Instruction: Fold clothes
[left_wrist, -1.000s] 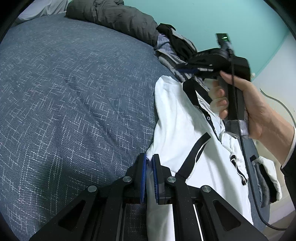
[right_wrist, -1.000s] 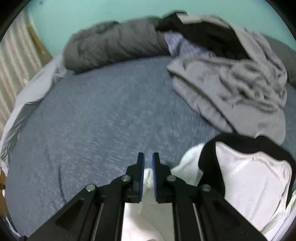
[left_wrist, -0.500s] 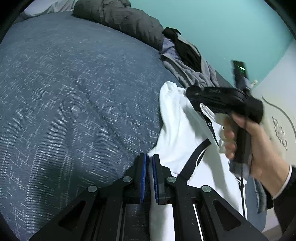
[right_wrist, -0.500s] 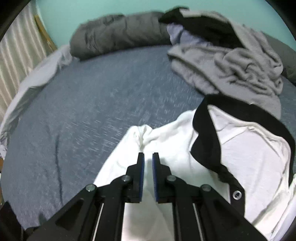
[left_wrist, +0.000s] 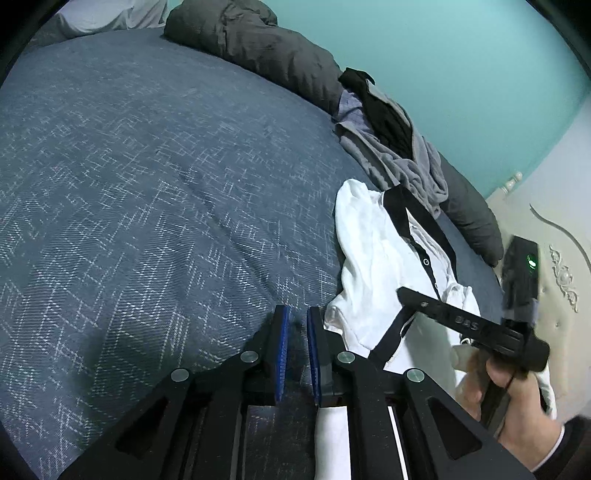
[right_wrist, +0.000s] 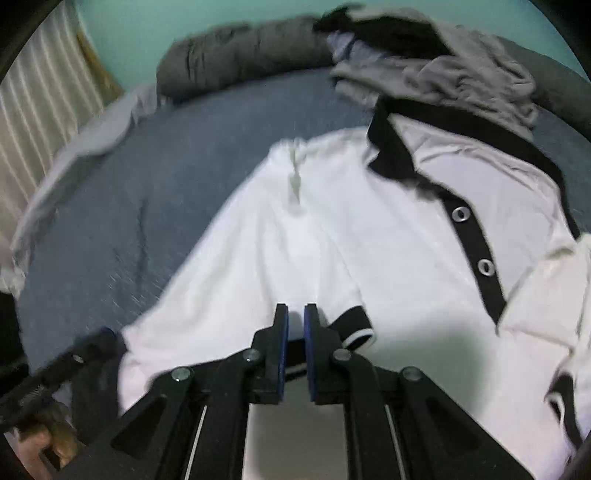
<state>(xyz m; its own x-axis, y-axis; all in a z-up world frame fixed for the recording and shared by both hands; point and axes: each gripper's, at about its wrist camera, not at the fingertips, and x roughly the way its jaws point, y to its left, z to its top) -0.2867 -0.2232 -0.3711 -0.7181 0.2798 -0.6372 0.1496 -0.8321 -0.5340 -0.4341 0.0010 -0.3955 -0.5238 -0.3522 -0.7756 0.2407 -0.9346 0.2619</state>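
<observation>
A white polo shirt with a black collar and placket lies spread on the blue bedspread. My left gripper hovers just left of the shirt's edge. Its jaws are slightly apart, with only bedspread showing between them. My right gripper is over the shirt at the black sleeve cuff, jaws narrowly parted, cloth lying flat beneath. In the left wrist view the right gripper hangs low above the shirt, held by a hand. The left gripper shows blurred at the lower left.
A heap of grey and black clothes lies just beyond the shirt's collar, also seen as the grey heap. A dark grey rolled quilt runs along the teal wall. A pale sheet and curtain border the bed's left side.
The left gripper has let go of the shirt's edge and its jaws have parted slightly. The right gripper drew back from the shoulder to the sleeve cuff, nearer the left gripper.
</observation>
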